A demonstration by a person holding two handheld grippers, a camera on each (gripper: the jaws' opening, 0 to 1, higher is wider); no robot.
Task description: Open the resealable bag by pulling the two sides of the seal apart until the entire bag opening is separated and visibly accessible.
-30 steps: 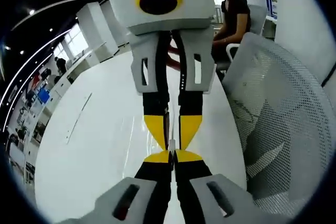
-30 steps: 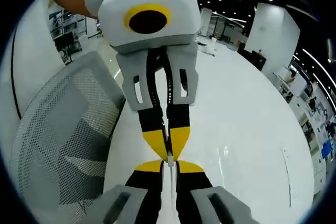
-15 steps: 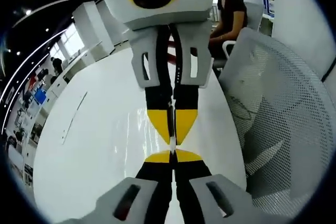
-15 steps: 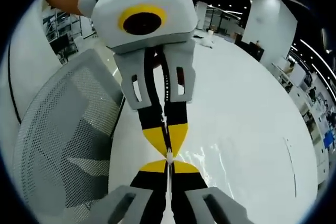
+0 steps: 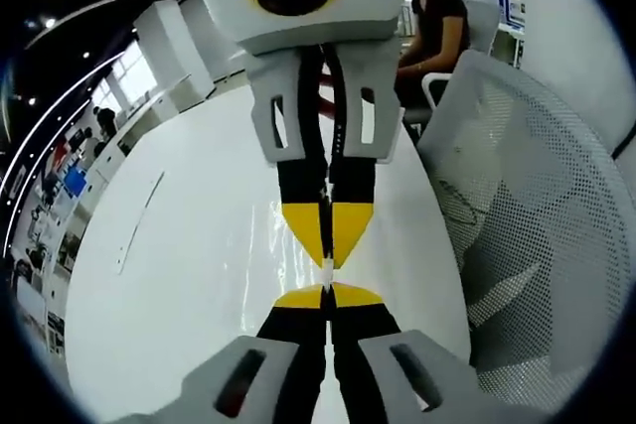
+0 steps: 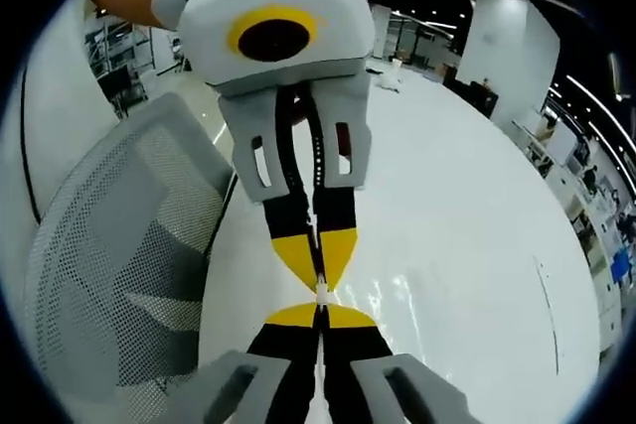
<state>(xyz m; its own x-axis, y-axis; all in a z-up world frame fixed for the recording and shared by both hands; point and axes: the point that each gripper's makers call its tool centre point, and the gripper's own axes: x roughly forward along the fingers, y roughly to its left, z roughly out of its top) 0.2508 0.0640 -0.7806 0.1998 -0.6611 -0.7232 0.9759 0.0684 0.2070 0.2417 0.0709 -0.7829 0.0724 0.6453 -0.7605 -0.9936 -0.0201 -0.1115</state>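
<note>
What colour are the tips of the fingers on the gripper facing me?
Yellow, on black fingers, clearest in the left gripper view.

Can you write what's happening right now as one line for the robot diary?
left tool: shut on bag | right tool: shut on bag | tools tip to tip over white table | opening: cannot tell

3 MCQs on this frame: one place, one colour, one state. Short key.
1. Where is the mesh chair in the left gripper view?
A. right of the claws
B. left of the claws
C. on the table

2. Colour of the claw tips?
A. red
B. yellow
C. green

3. State of the left claw?
A. wide open
B. half open
C. shut on the clear bag

Key: A, the chair sits at the right edge; B, yellow pads show on the left claw and the right claw; C, its jaws meet on a thin clear edge.
</note>
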